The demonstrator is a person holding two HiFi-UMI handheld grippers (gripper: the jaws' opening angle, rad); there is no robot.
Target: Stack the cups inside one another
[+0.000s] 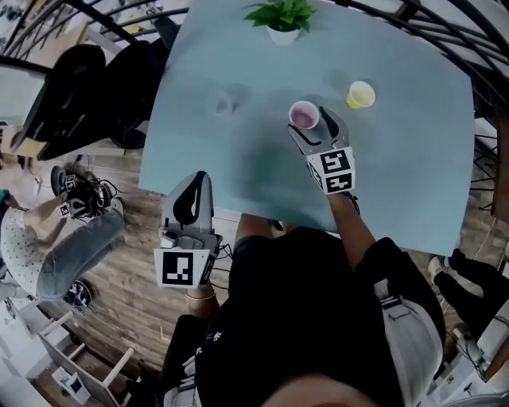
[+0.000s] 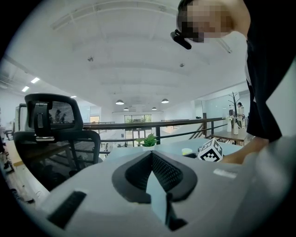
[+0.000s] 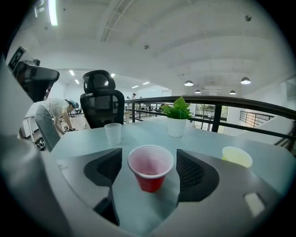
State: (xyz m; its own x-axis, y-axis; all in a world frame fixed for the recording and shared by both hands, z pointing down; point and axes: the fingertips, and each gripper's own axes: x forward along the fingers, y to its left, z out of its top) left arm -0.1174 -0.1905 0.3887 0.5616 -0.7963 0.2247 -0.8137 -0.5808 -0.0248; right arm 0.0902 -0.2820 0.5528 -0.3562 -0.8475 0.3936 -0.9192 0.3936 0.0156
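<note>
The red cup [image 1: 303, 116] is shown upright on the tabletop [image 1: 262, 171], framed between the widely parted jaws of the right claw [image 1: 310, 125], whose pads are held clear of its sides so that nothing is gripped. The left claw [image 1: 196, 180], its jaws brought together on nothing, is held at the near tabletop edge, well apart from all cups. The yellow cup [image 1: 360, 94] is seen near the red cup on its right, the clear cup [image 1: 223, 102] well apart on its left, the potted plant [image 1: 283, 17] at the far edge, and black chairs [image 1: 79, 87] are placed beyond the left edge.
</note>
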